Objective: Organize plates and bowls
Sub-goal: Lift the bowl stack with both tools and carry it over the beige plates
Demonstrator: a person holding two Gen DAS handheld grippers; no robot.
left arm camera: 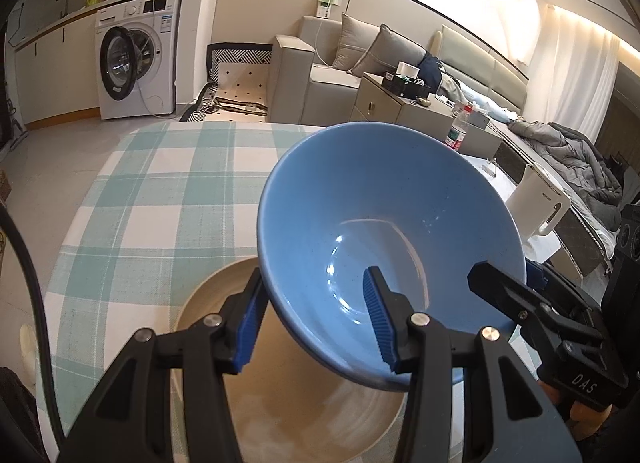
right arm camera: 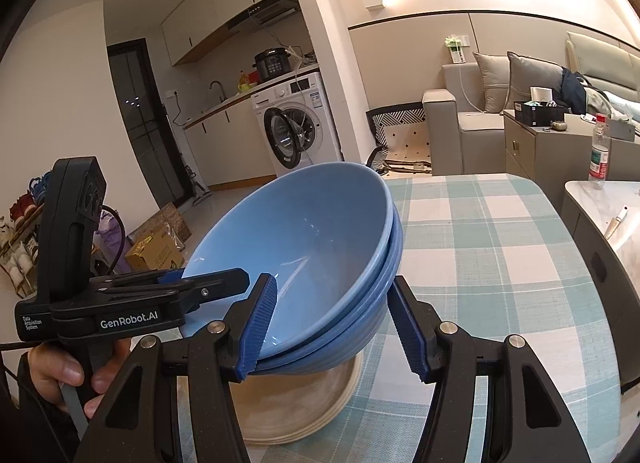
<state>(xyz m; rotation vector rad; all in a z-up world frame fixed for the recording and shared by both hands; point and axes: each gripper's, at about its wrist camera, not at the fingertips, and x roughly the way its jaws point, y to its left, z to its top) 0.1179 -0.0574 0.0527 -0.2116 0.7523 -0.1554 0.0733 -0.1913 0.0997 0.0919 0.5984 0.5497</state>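
A stack of blue bowls (left arm camera: 384,231) is held tilted above beige plates (left arm camera: 296,403) on the checked tablecloth. My left gripper (left arm camera: 316,327) straddles the stack's near-left rim, one finger inside and one outside, with a wide gap between the pads. My right gripper (right arm camera: 332,327) straddles the opposite rim of the blue bowls (right arm camera: 304,247), one pad inside, one outside; the stack shows three nested rims. The beige plates (right arm camera: 304,411) lie under the stack. Each gripper shows in the other's view.
The table (right arm camera: 480,263) wears a green and white checked cloth. A white kettle (left arm camera: 538,203) and a water bottle (left arm camera: 458,131) stand to the right on a side table. A sofa, cabinet and washing machine stand beyond.
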